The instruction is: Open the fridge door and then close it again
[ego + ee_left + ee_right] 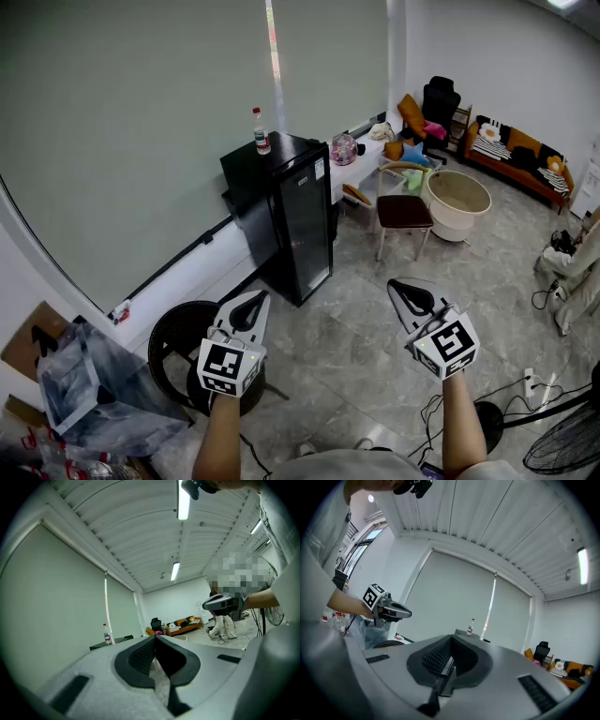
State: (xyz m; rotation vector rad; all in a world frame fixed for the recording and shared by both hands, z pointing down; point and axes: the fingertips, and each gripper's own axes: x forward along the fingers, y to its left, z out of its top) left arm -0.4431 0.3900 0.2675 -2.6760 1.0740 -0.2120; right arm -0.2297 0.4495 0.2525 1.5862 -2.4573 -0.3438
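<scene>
The left gripper [251,307] and right gripper [412,298] are held level before the person, each with jaws pressed together on nothing. That fits an approach not yet begun: the fridge [295,220] stands well ahead of both jaws, its door shut. Its handle is too small to make out. In each gripper view the jaws hide the fridge, apart from its top and a bottle [472,626].
</scene>
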